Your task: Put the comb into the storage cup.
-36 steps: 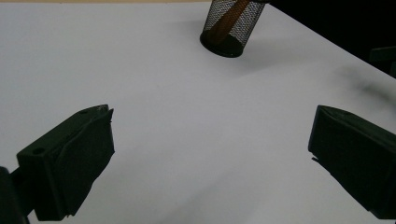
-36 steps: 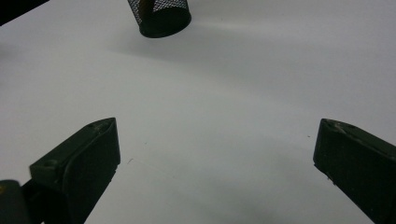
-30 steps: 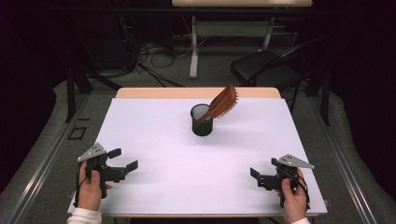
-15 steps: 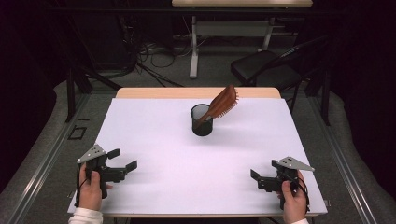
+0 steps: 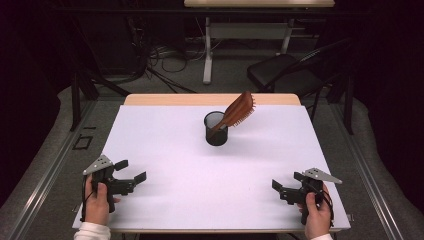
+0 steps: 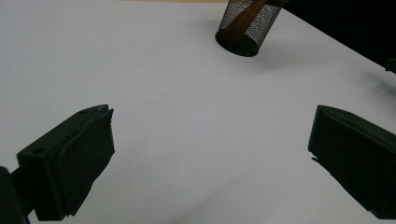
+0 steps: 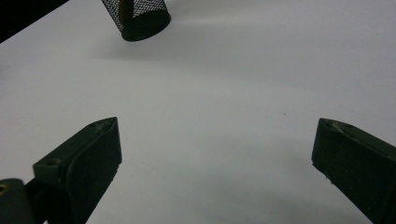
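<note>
White table [image 5: 165, 150]: wooden hairbrush [image 5: 239, 110] leans handle-down in a black mesh cup [image 5: 216, 129], far centre. Likely light, rigid, top-heavy; grasp the paddle neck. Left claw [image 5: 131, 170] and right claw [image 5: 286, 186] gape empty.

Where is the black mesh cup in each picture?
High view: the black mesh cup stands at the table's far middle, holding the brown hairbrush.
Left gripper view: cup at top, right of centre.
Right gripper view: cup at top left.
Shared landmark: the white tabletop.
</note>
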A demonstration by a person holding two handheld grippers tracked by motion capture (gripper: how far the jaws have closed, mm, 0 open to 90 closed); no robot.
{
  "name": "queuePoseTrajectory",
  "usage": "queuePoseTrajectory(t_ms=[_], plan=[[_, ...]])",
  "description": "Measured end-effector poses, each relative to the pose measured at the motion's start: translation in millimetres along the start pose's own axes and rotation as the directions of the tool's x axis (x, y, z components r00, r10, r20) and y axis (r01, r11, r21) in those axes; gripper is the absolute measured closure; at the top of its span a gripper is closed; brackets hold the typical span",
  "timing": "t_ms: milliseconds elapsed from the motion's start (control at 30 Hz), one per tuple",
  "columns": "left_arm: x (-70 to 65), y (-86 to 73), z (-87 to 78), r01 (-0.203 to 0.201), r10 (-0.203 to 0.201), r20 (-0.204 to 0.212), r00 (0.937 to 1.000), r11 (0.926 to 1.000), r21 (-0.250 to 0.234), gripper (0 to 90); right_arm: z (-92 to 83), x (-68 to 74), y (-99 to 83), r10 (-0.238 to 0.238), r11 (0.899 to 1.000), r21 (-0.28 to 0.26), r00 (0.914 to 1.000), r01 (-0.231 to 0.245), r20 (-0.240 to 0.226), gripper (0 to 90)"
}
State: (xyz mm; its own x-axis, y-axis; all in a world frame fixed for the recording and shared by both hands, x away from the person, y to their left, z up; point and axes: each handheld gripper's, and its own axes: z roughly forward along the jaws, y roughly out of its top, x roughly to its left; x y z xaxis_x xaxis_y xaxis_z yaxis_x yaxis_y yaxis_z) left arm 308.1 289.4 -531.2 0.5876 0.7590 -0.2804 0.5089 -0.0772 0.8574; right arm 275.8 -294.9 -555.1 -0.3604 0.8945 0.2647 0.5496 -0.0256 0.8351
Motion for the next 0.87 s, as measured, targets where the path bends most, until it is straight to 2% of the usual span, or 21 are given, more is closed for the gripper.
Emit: queuePoseTrajectory(t_ms=[200, 267, 867], plan=[[0.4, -0.1, 0.6, -0.001, 0.001, 0.003, 1.0000, 1.0000, 0.001, 0.4, 0.4, -3.0, -0.9, 0.027, 1.000, -0.014, 0.9996, -0.027, -0.004, 1.8], [0.5, -0.4, 0.8, 0.000, 0.000, 0.004, 1.0000, 1.0000, 0.003, 0.5, -0.2, -3.4, -0.7, 0.025, 1.000, -0.002, 0.9997, -0.025, -0.002, 1.9], [2.3, -0.4, 2.0, 0.006, -0.005, -0.002, 1.0000, 1.0000, 0.006, 0.4, -0.1, -6.3, -1.9, 0.051, 0.999, -0.011, 0.9987, -0.051, -0.006, 2.0]])
